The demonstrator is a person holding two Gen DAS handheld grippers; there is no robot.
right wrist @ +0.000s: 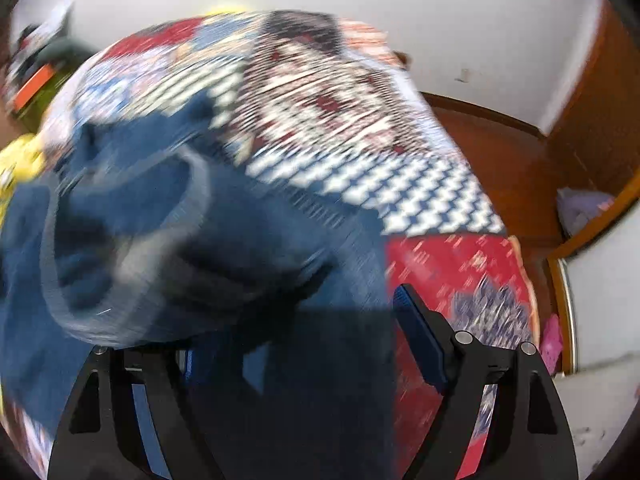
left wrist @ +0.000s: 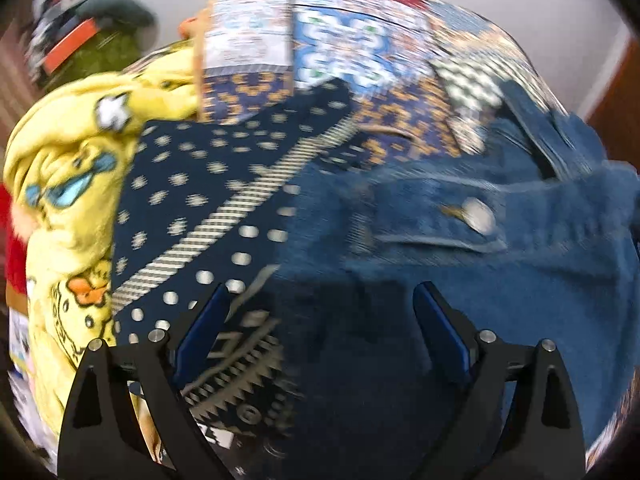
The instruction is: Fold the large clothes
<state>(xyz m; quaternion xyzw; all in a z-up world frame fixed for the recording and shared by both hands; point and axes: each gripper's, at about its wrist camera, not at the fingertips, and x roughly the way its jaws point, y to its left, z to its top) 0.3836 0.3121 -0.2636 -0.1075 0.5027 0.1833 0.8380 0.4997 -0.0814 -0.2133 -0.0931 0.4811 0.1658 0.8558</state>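
Denim, thick and seamed, spreading across the patchwork bedspread in the left wrist view: blue jeans, metal waist button showing, lying beside a navy dotted garment and a yellow cartoon-print blanket. Left gripper hanging over the dark denim, jaws apart, nothing between them. Likely handling heavy and floppy but not slippery; best taken at the stiff waistband or a hem. Print on the yellow blanket too blurred to read; no brand legible.

Seen from the right wrist: right gripper with jaws wide apart, jeans bunched and draping over its left finger, not visibly pinched. No writing legible.
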